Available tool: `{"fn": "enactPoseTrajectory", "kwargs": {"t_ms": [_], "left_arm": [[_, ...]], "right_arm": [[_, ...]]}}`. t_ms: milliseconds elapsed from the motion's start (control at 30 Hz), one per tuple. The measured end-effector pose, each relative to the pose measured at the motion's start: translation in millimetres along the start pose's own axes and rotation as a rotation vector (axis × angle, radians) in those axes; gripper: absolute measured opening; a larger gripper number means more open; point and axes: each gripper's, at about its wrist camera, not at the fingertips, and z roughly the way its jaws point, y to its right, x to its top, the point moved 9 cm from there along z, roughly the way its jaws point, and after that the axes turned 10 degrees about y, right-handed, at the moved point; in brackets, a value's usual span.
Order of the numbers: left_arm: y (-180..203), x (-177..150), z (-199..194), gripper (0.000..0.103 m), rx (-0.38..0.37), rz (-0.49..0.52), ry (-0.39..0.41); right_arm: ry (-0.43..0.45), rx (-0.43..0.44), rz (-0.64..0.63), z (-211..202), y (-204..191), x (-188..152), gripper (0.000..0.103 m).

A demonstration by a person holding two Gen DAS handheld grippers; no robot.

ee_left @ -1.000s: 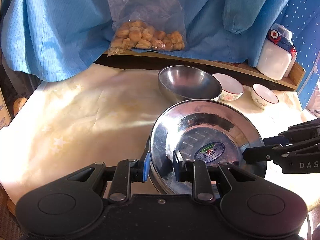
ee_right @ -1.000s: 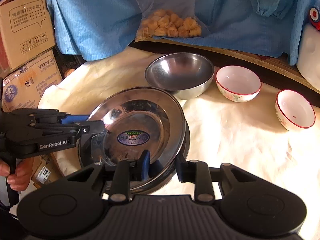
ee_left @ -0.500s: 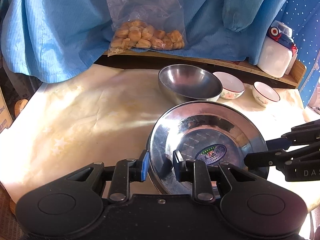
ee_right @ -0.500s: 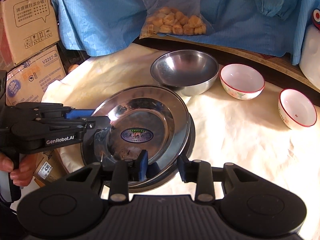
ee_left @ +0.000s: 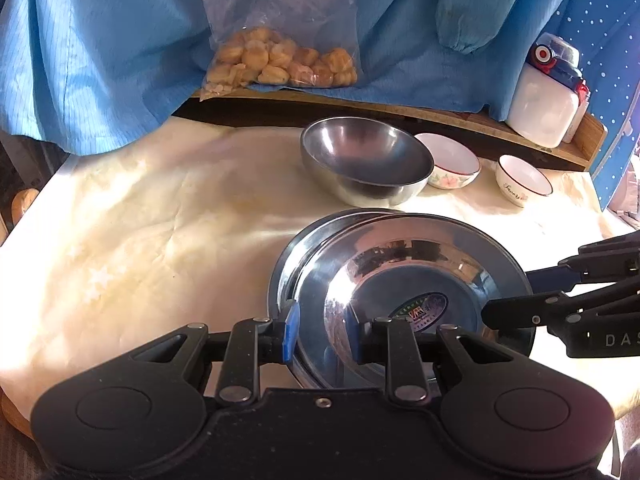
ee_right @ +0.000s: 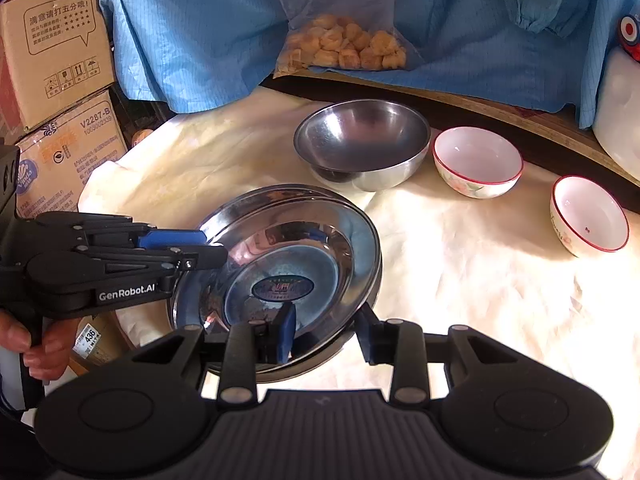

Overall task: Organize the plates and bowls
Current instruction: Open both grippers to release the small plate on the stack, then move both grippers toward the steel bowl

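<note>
A shiny steel plate (ee_left: 416,268) with a sticker in its middle sits nested in a second steel plate (ee_left: 296,240) on the cloth; both also show in the right wrist view (ee_right: 296,248). My left gripper (ee_left: 320,330) has its jaws astride the near rim of the top plate. My right gripper (ee_right: 326,330) straddles the opposite rim, its jaws a little apart. A steel bowl (ee_left: 366,164) and two white red-rimmed bowls (ee_left: 450,160) (ee_left: 522,178) stand behind the plates.
A cream cloth (ee_left: 160,232) covers the table. A bag of buns (ee_left: 280,60) lies on a wooden shelf at the back, with a white jar (ee_left: 548,100) at the right. Cardboard boxes (ee_right: 60,80) stand off the table's left side. Blue fabric hangs behind.
The top plate has come down from a tilt to sit lower in the bottom plate. Both grippers have drifted slightly with it; the right jaws look a bit wider.
</note>
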Motion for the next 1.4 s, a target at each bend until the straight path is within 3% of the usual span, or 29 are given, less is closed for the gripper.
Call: {"fn": "enactPoseTrajectory", "kwargs": {"t_ms": [233, 333, 433, 500, 633, 800, 933, 1100, 1400], "left_arm": [[-5, 9, -8, 0.032, 0.013, -0.009, 0.038], [-9, 13, -9, 0.039, 0.028, -0.016, 0.049], [-13, 17, -9, 0.056, 0.058, -0.021, 0.065], [-17, 19, -11, 0.073, 0.084, -0.020, 0.079], [-23, 25, -12, 0.083, 0.120, -0.018, 0.105], [-29, 30, -11, 0.100, 0.134, -0.027, 0.129], [-32, 35, -6, 0.102, 0.133, -0.046, 0.147], [-37, 42, 3, 0.102, 0.129, -0.083, 0.152], [-43, 56, 15, 0.102, 0.138, -0.092, 0.164]], "right_arm": [[0.002, -0.023, -0.005, -1, 2, -3, 0.042], [0.007, -0.042, -0.009, -2, 5, -4, 0.056], [0.017, -0.054, -0.006, -4, 7, -5, 0.064], [0.022, -0.060, 0.002, -5, 10, -5, 0.070], [0.038, -0.060, 0.027, -8, 18, -5, 0.077], [0.087, -0.059, 0.066, -14, 26, -3, 0.093], [0.126, -0.054, 0.092, -19, 31, 4, 0.102], [0.186, -0.052, 0.086, -25, 32, 14, 0.103], [0.192, -0.068, 0.110, -20, 41, 19, 0.103]]}}
